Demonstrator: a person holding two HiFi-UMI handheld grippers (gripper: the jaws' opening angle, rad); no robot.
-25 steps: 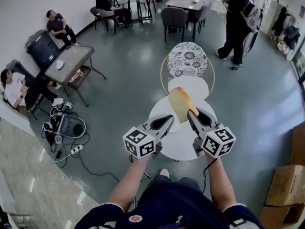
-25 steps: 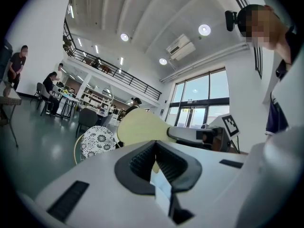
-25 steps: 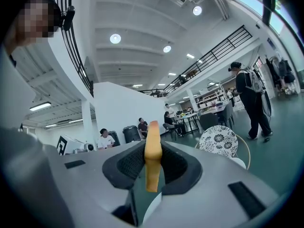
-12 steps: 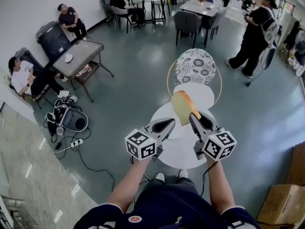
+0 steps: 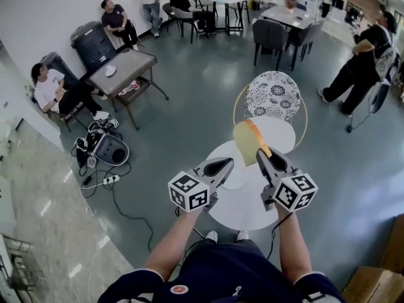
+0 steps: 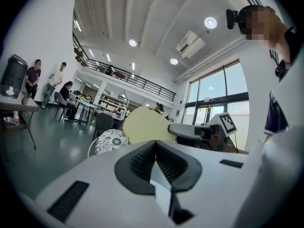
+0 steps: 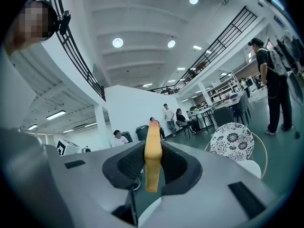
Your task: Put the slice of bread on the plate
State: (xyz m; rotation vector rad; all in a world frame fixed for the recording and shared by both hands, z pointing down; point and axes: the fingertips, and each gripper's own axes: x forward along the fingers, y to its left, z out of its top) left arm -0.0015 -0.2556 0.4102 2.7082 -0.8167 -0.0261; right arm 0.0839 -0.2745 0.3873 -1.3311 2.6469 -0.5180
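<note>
A slice of bread (image 5: 246, 137), pale with a tan crust, stands on edge in my right gripper (image 5: 260, 151), which is shut on its lower end. In the right gripper view the bread (image 7: 153, 144) rises between the dark pads of the right gripper (image 7: 153, 167). My left gripper (image 5: 222, 165) hovers beside it to the left, shut and holding nothing. The left gripper view looks past the left gripper (image 6: 154, 151) to the flat face of the bread (image 6: 142, 125). Both hang over a small round white table (image 5: 243, 207). A faint white plate (image 5: 238, 175) lies on it between the grippers.
A chair with a flowered back (image 5: 273, 95) and white seat (image 5: 281, 133) stands just beyond the table. People sit by a low table (image 5: 123, 65) at the left, and one person (image 5: 366, 68) stands at the right. Cables and a bag (image 5: 107, 150) lie on the floor.
Both grippers have drifted a little to the right with the bread still held. The room has swung in the head view. The jaws look unchanged.
</note>
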